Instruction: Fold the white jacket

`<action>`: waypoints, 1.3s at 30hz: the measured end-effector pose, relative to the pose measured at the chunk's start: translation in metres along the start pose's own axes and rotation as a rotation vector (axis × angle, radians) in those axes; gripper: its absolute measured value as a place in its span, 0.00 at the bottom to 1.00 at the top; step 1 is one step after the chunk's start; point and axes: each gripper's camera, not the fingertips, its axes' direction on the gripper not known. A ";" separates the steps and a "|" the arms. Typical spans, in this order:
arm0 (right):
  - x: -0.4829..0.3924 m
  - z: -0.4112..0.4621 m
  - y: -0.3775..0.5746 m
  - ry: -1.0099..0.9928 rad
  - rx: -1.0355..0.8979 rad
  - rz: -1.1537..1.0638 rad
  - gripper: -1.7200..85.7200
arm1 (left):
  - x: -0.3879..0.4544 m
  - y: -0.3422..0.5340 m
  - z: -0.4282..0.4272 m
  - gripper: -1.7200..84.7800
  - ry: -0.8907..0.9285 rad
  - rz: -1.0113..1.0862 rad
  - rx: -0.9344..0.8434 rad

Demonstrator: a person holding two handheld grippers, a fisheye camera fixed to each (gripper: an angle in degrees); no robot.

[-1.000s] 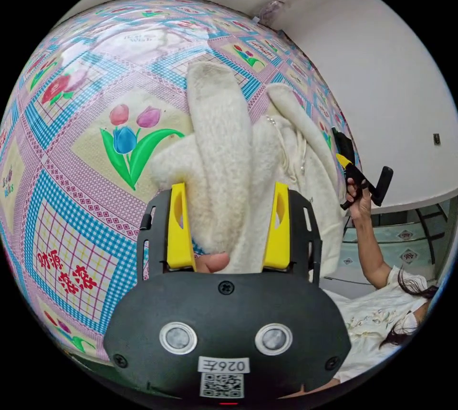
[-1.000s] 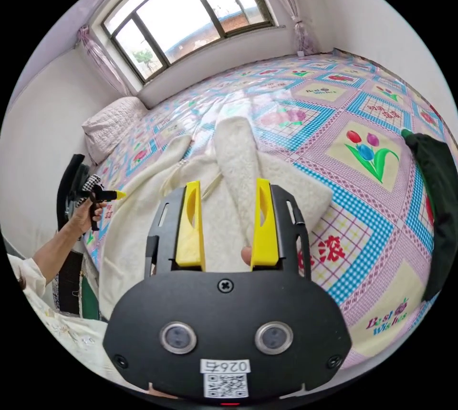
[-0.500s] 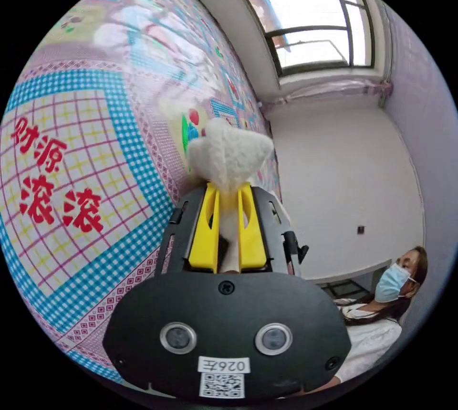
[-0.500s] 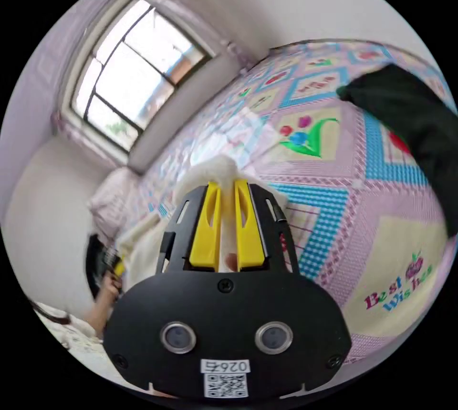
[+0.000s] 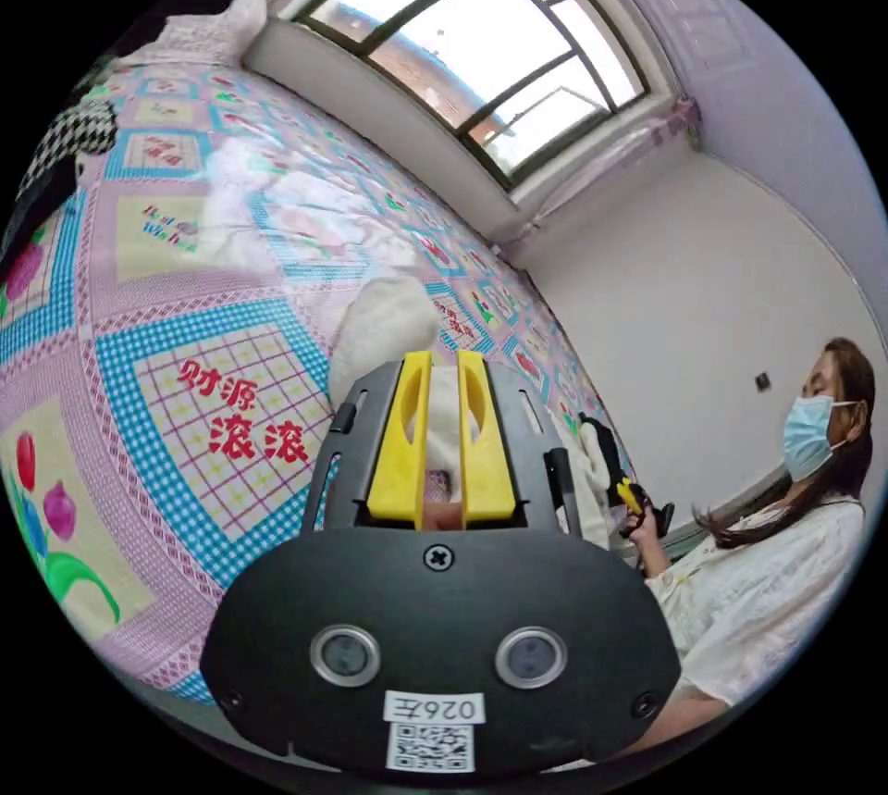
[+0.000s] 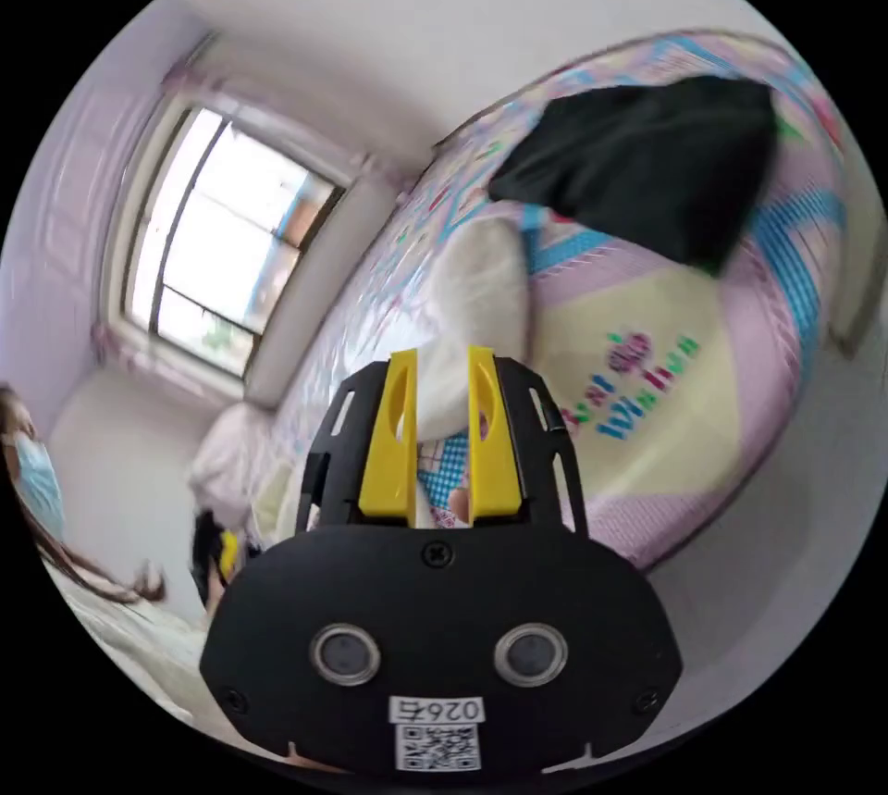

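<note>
Cream fleece jacket (image 5: 384, 328), pink-and-blue checked tulip bedsheet (image 5: 185, 295), black garment (image 6: 647, 156), yellow tool jaws

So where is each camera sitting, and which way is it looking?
Left gripper view: rides on the left gripper, looking along its yellow jaws, pinched on the white jacket, over the patterned bedspread toward the window; a person's hand shows.
Right gripper view: rides on the right gripper, jaws pinching jacket fleece, facing a black garment on the bed.
Both share the jacket, bedspread and window.
</note>
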 end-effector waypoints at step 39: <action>-0.447 0.234 -0.131 0.208 -0.107 -0.790 0.06 | 0.044 -0.145 0.231 0.11 0.204 0.101 -0.324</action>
